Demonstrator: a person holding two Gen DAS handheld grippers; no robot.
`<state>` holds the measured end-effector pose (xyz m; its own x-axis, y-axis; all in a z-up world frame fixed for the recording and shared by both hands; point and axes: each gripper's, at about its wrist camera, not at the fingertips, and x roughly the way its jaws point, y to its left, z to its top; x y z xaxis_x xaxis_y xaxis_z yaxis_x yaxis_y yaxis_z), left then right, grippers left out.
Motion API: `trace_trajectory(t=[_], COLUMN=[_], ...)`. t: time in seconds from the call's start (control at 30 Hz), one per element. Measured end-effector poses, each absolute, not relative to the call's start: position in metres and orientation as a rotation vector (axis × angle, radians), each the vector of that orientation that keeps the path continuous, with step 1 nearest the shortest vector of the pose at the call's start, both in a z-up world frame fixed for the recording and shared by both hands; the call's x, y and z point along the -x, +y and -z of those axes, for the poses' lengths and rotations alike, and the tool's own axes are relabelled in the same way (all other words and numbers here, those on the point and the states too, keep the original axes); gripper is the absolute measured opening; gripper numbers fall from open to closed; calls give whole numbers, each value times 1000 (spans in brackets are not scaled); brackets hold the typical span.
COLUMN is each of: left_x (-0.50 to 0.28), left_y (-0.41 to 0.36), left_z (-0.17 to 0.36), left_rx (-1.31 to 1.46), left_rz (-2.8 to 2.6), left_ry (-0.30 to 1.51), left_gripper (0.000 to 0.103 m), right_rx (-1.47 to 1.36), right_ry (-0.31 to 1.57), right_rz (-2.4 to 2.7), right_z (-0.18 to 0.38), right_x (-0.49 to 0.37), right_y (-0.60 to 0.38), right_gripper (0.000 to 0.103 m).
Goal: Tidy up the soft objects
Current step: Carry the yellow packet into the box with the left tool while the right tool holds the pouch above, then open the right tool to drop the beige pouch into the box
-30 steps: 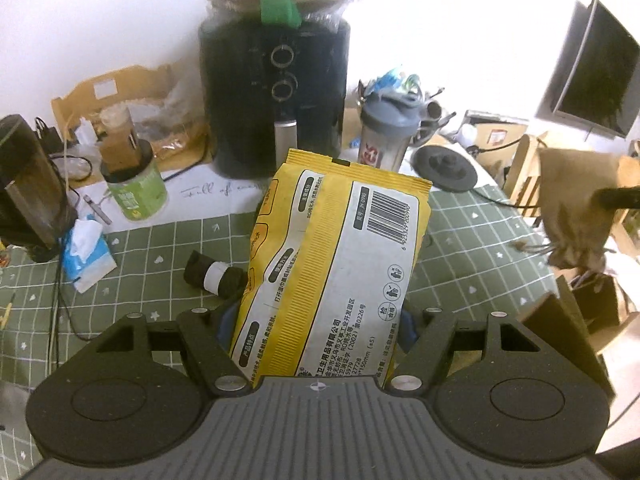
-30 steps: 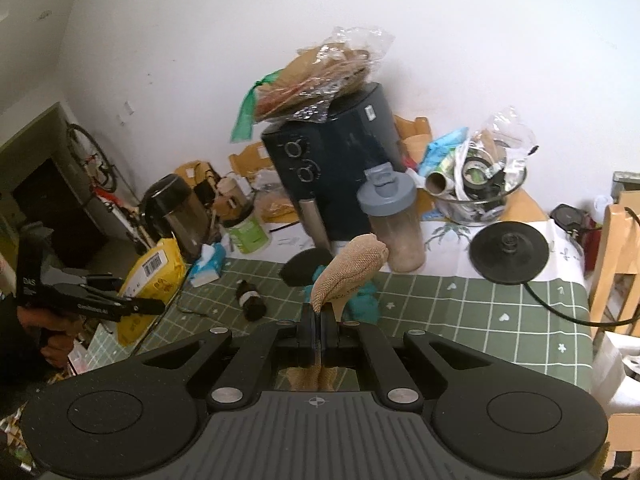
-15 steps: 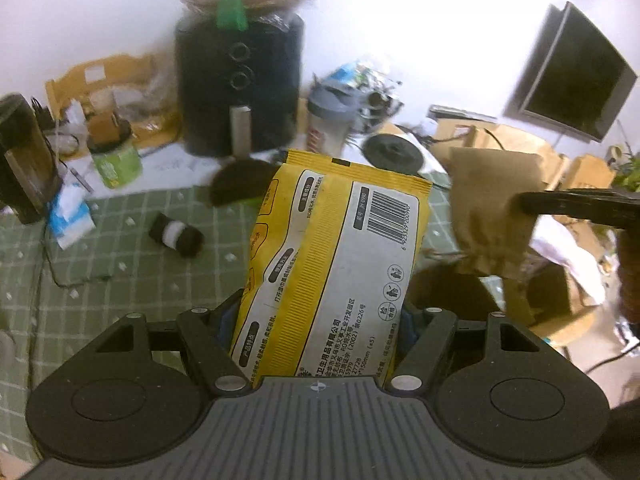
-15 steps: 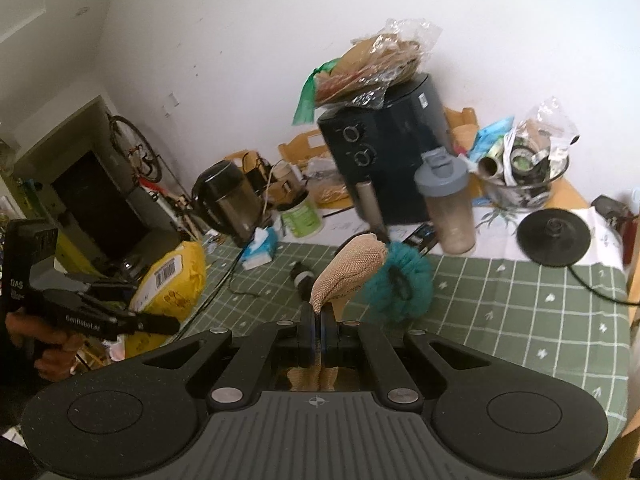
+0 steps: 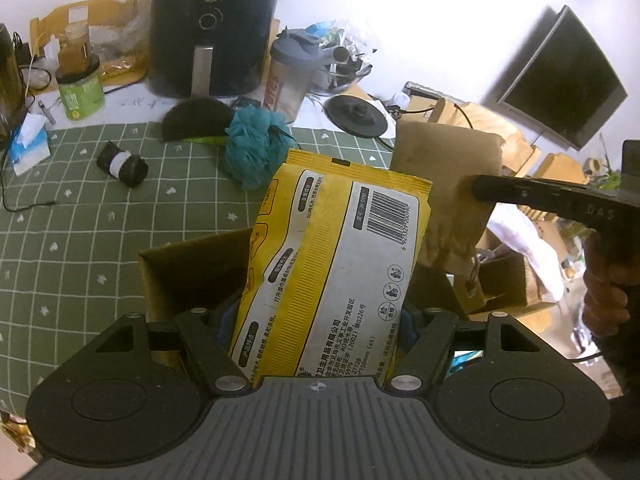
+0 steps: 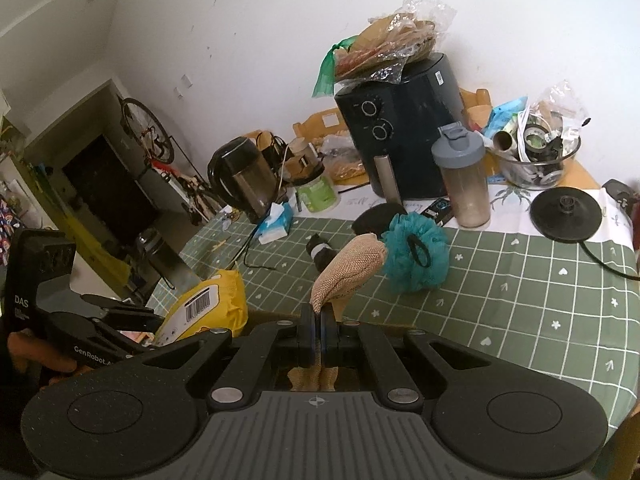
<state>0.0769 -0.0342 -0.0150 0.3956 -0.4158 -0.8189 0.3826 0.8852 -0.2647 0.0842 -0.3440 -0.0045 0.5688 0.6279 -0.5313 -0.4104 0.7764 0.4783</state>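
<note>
Green checked table (image 5: 60, 240), left tongs (image 5: 320, 320) angled down clamping yellow pack (image 5: 340, 260)

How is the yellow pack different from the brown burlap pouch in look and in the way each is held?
The yellow pack is glossy, printed with a barcode; the burlap pouch is plain, coarse weave. The left claw grips the pack with jaws wide apart; the right claw pinches the pouch's thin end, jaws nearly together. Both are soft and held off the table.
</note>
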Motion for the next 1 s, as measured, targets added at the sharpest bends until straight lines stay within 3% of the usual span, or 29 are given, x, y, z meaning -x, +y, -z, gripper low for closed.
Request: trace_trajectory(t=[0.3, 0.5, 1.0], left_x=[-70, -61, -44], left_y=[-49, -51, -23], left_z=[26, 10, 5], left_rx=[25, -14, 105], left_rz=[455, 431, 294], left_ry=[1023, 923, 889], left_gripper=[80, 80, 80], right_rx=[-306, -299, -344], right_ry=[753, 753, 778], right_rz=[-623, -624, -681], right_z=[6, 5, 2], right_x=[-82, -80, -78], right_y=[-344, -346, -346], right_gripper=[5, 5, 5])
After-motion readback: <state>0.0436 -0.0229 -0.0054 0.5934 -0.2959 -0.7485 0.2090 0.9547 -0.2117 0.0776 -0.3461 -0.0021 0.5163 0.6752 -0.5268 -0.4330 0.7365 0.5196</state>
